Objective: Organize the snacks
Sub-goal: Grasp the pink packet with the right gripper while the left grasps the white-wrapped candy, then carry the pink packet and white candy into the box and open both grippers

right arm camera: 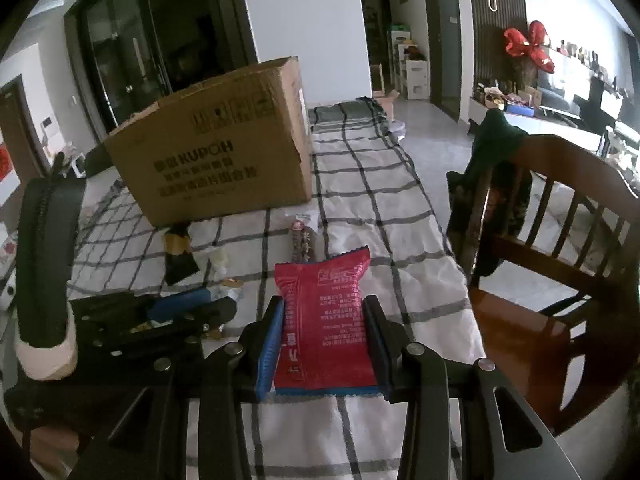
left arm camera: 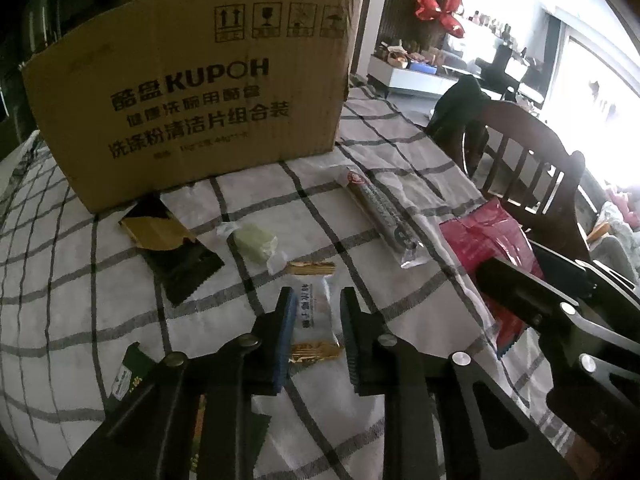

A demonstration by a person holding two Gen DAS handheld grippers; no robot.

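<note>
On the white cloth with dark grid lines (left arm camera: 360, 216) that covers the table, several small snacks lie scattered in front of a tall brown corrugated cardboard box (left arm camera: 192, 92).

The left gripper (left arm camera: 316, 336) is closed to a narrow gap on a small white snack packet with gold crimped ends (left arm camera: 314, 308), its pads pressing the packet's two long sides near the middle. The packet looks light and soft, a thin film around one small piece, so it should crumple a little under the pads and could slide on its glossy skin; the middle, where the filling gives body, seems a sounder hold than the flat gold ends.

The right gripper (right arm camera: 325, 340) holds a red crinkly foil snack bag with white print (right arm camera: 326, 312) by its long sides, the bag resting on the cloth near the table's edge. The bag appears puffy and light, and its contents are probably brittle, so a gentle squeeze across the width suits it.

Still on the cloth are a pale green wrapped sweet (left arm camera: 256, 240), a black and gold sachet (left arm camera: 172, 244) and a long clear-wrapped stick (left arm camera: 380, 216), all apparently light.
</note>
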